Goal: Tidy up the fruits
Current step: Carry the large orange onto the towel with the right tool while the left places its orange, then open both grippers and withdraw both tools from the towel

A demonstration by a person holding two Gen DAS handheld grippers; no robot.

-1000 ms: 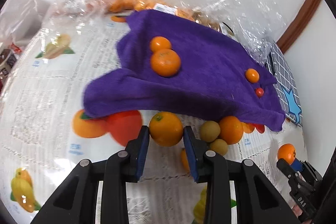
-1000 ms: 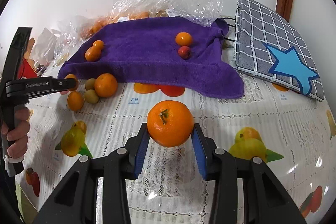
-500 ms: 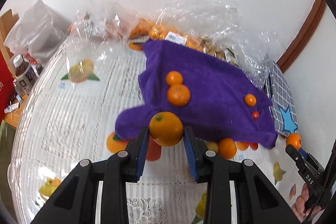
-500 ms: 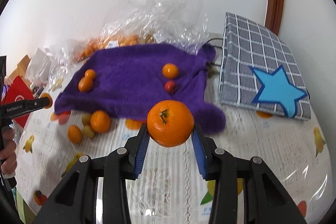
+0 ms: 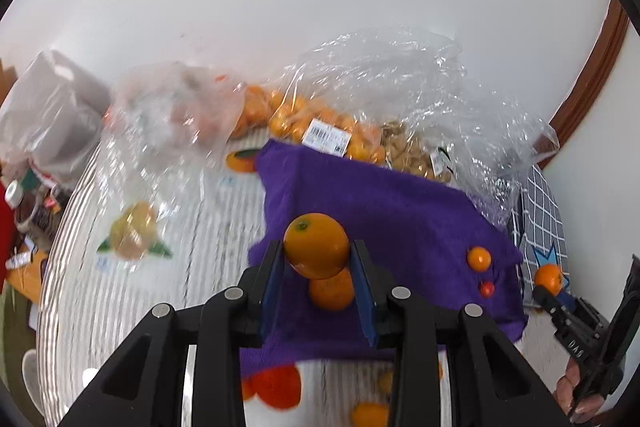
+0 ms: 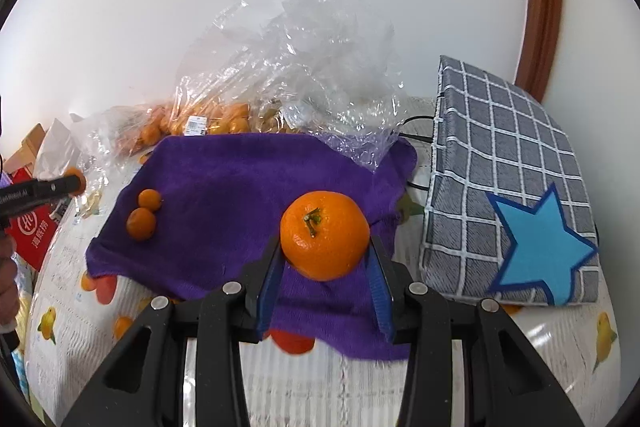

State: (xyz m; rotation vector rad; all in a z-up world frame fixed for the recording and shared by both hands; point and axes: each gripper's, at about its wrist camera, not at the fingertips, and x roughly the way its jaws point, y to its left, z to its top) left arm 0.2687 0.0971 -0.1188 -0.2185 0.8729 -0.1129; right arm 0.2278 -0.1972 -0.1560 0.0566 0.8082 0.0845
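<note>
While up in the air over the fuzzy purple towel (image 5: 400, 211), left tool (image 5: 318, 281) clamped on a smooth round orange (image 5: 316, 245), blue pads snug on both sides. Same deal on the right tool (image 6: 325, 277): pinching a bigger dimpled mandarin (image 6: 324, 235), green stem facing up. Two small oranges (image 6: 144, 213) sitting touching on the towel. Crinkly clear plastic bags (image 6: 304, 67) behind, checked grey pad (image 6: 508, 195) beside, on the lacy desk (image 6: 340, 387).
</note>
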